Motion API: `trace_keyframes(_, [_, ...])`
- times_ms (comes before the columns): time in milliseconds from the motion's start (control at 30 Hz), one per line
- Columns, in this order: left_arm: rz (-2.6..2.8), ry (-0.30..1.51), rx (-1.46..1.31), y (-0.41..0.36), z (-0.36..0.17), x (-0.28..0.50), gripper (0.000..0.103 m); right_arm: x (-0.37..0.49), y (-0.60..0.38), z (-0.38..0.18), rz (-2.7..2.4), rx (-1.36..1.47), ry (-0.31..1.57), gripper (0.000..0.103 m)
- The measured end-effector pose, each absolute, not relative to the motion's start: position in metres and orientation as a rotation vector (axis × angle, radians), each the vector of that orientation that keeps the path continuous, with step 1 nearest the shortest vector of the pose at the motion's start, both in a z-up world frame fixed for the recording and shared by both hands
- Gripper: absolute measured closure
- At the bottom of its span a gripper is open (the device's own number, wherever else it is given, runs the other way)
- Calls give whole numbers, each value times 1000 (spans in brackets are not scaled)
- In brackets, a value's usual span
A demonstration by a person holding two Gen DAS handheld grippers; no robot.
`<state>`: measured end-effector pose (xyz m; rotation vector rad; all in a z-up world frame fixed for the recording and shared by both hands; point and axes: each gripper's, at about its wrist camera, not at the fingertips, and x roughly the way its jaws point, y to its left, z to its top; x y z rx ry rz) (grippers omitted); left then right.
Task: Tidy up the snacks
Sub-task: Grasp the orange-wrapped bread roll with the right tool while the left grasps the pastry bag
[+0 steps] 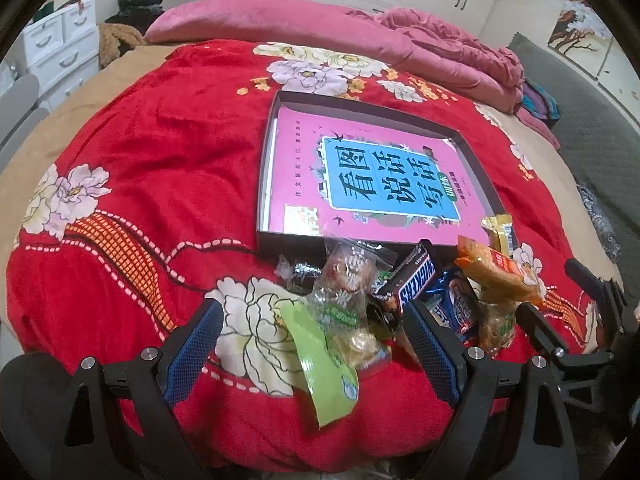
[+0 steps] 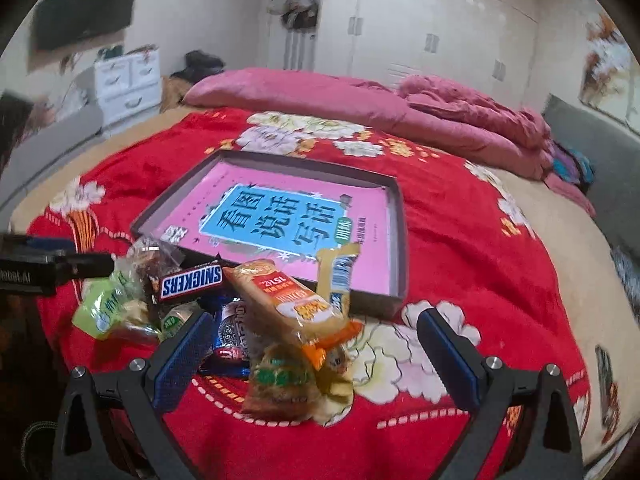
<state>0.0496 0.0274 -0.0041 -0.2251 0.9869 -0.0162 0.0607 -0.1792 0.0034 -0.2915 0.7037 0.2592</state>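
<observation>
Home bedroom: bed with red floral blanket (image 1: pixel 168 168), pink quilt (image 1: pixel 360 40), white wardrobe doors (image 2: pixel 432 28).

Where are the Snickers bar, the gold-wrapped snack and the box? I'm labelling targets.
Snickers bar (image 2: pixel 192 281): right wrist view, logo.
Gold-wrapped snack (image 2: pixel 338 276): right wrist view, wrapper middle.
Box (image 1: pixel 478 168): left wrist view, right wall.

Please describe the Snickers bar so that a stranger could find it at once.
On the red floral blanket, a snack pile lies before the shallow box holding a pink book. The Snickers bar lies atop the pile, the only dark brown wrapper with white-and-blue lettering.
</observation>
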Motion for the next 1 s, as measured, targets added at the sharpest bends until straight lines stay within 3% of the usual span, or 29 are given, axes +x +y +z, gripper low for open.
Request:
trace_keyframes(133, [-22,1002,-229,27,-7,59,11,70,-171,1,283,-351,689,1])
trace_keyframes(433, [-34,1024,-220,25,-16,74,11,86,-165,-9,347,-369,727,15])
trace_keyframes(667, [-46,1050,-216,23,-24,84,11,99,-163,-21,368,-369,797,40])
trace_keyframes(833, [-61,1068,-230,23,-31,88,14,100,-162,-25,373,-373,802,48])
trace_keyframes(1000, [-70,1082,-243,23,-35,92,29,104,-165,-23,394,-332,805,64])
